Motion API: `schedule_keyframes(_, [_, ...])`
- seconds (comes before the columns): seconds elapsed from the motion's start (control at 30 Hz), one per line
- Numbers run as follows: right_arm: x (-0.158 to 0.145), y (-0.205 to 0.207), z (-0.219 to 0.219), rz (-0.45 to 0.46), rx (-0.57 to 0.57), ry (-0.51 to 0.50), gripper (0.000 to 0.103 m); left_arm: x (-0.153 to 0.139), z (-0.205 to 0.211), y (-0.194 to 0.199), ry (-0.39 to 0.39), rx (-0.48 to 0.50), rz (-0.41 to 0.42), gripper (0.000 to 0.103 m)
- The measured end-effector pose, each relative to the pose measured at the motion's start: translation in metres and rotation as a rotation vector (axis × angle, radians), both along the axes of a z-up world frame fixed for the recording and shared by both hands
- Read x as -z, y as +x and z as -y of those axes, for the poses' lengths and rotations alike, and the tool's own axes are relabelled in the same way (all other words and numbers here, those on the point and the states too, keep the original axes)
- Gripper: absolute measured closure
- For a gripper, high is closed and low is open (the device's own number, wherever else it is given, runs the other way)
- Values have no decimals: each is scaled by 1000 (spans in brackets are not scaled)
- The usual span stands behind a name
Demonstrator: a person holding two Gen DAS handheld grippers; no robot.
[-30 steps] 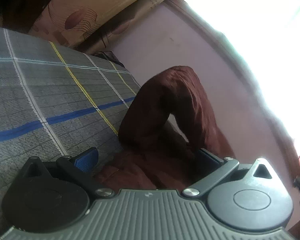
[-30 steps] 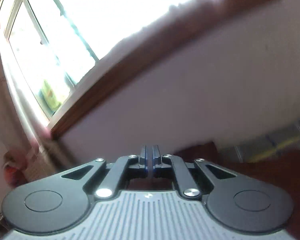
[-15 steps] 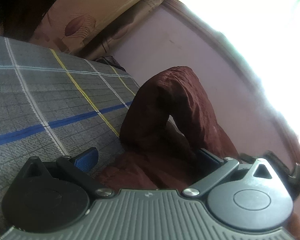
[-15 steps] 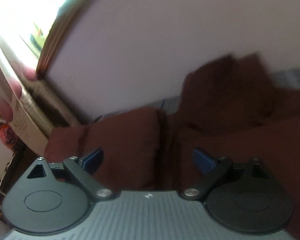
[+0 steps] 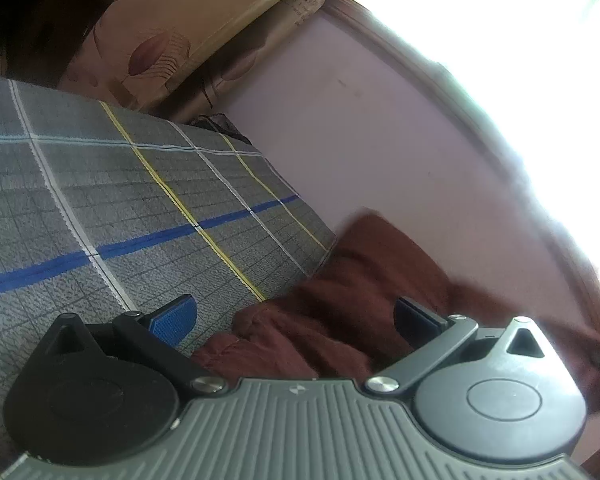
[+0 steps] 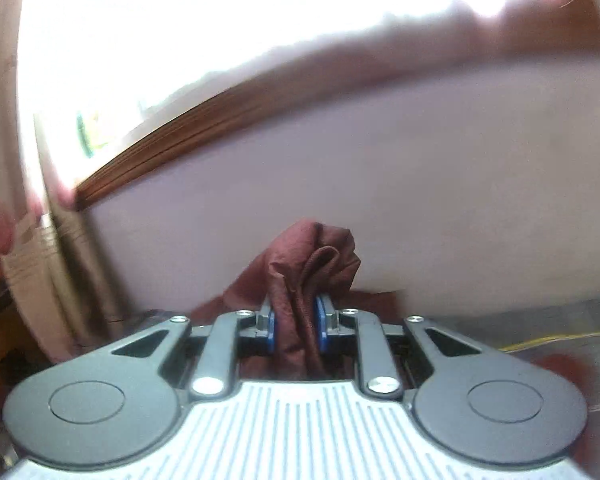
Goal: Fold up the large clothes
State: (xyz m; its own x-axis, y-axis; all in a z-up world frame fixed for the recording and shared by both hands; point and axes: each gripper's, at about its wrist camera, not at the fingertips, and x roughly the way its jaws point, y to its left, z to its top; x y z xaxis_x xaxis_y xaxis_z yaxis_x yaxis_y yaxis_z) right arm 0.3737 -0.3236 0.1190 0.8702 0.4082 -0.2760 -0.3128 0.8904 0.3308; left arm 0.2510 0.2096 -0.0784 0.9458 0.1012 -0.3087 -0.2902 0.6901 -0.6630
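While the right gripper (image 6: 294, 326) pinched a bunched fold of the maroon garment (image 6: 312, 264) between its closing pads, the left gripper (image 5: 296, 318) gaped empty – the cloth heaped on the plaid bedspread (image 5: 140, 200) toward two o'clock – nearer the right hand.

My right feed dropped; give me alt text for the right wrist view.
The right gripper is shut on a bunched fold of maroon garment, which sticks up between its blue pads. Behind it are a pale wall and a bright window with a wooden sill.
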Motion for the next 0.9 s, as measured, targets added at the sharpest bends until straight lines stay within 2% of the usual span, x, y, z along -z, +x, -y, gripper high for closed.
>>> schedule_keyframes(0.1, [13, -13, 40, -47, 86, -48, 85, -2, 2, -1, 19, 0, 1, 0])
schedule_keyframes(0.27, [75, -11, 77, -198, 151, -34, 84, -7, 9, -2, 70, 4, -3, 0])
schedule_keyframes(0.33, [100, -10, 83, -245, 159, 5, 77, -15, 17, -4, 127, 14, 1, 0])
schedule_keyframes(0.4, [115, -8, 87, -273, 172, 58, 73, -32, 30, -4, 210, 55, -4, 0])
schedule_keyframes(0.47, [125, -6, 93, -290, 183, 114, 70, -55, 47, -7, 269, 106, 50, 0])
schedule_keyframes(0.57, [137, -5, 95, -306, 189, 143, 67, -87, 75, 12, 323, 205, 73, 0])
schedule_keyframes(0.7, [142, 1, 92, -312, 200, 162, 65, -114, 105, 60, 381, 307, 124, 0])
schedule_keyframes(0.77, [134, -3, 98, -310, 216, 206, 62, -123, 115, 85, 414, 340, 146, 0])
schedule_keyframes(0.83, [115, -23, 111, -246, 254, 262, 61, -128, 119, 102, 418, 353, 182, 0])
schedule_keyframes(0.9, [88, -41, 116, -149, 290, 271, 61, -132, 122, 120, 436, 344, 202, 0])
